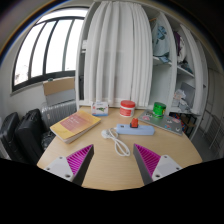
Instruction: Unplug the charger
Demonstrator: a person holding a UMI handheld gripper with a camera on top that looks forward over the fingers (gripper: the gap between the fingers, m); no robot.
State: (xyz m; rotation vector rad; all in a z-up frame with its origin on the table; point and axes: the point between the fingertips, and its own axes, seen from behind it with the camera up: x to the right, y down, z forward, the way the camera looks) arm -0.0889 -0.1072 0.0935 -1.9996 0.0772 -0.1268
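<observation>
Above table | hand-held gripper open, empty | charger beyond

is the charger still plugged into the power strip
Plugged in: the charger stands on the power strip, beyond the open tongs.

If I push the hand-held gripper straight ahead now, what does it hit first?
Probably the white cable coiled on the table just ahead of the open hand-held gripper; beyond it lies the power strip with the charger. Depth is unclear.

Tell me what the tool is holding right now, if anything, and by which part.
Nothing is held. The tool is open, its pink pads apart over the table, and the white charger cable lies on the table just ahead of them, untouched.
</observation>
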